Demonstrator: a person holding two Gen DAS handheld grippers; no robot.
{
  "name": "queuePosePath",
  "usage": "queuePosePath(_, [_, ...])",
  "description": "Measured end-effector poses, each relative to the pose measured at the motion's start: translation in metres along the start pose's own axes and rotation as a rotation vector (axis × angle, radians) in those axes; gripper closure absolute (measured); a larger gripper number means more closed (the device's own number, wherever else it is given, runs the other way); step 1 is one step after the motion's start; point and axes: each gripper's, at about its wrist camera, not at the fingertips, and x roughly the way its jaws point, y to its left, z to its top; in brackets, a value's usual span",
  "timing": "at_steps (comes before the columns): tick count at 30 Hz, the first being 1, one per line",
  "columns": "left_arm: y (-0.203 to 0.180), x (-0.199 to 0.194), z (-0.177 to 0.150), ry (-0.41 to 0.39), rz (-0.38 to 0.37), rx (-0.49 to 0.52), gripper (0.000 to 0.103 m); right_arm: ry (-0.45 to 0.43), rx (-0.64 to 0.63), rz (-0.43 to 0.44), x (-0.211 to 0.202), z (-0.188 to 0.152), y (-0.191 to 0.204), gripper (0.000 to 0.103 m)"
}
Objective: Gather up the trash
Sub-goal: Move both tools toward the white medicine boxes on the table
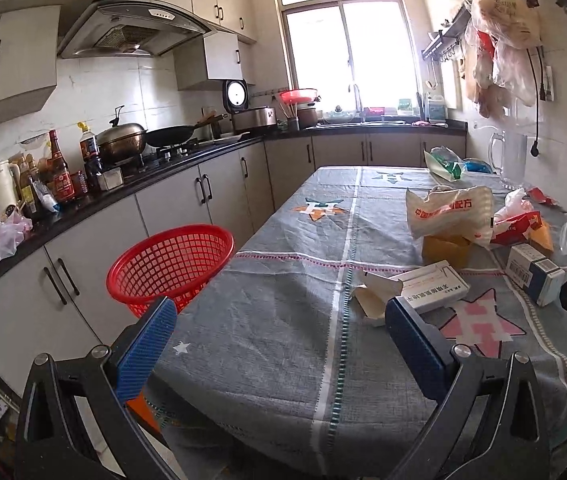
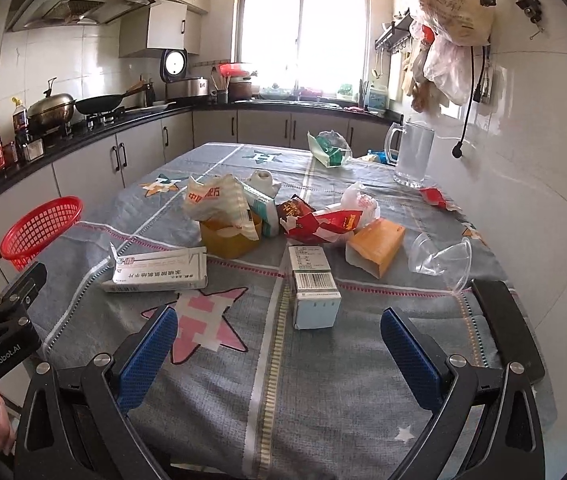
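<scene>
Kitchen tabletop [image 2: 323, 392] under a grey star cloth, strewn with trash, red basket [image 2: 43, 228] off its left edge. Right gripper [image 2: 279, 344] wide open, empty, small barcode box [image 2: 313, 288] dead ahead at 12 o'clock, long axis pointing straight away. Left gripper [image 1: 281, 334] likewise spread and empty, flat white carton [image 1: 429, 286] at 1 o'clock.

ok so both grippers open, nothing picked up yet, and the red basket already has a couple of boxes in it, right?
Not quite. The red basket is empty: the left wrist view looks into it and shows only bare mesh. The rest stands: the left gripper and right gripper are open and hold nothing, and the boxes lie on the table.
</scene>
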Motion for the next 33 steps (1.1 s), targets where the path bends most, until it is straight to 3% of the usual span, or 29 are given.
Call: queuePosePath(33, [0.01,0.013,-0.009,0.031,0.009,-0.01,0.0,0.049,-0.041,0.015,0.013,-0.005,0.013,0.0])
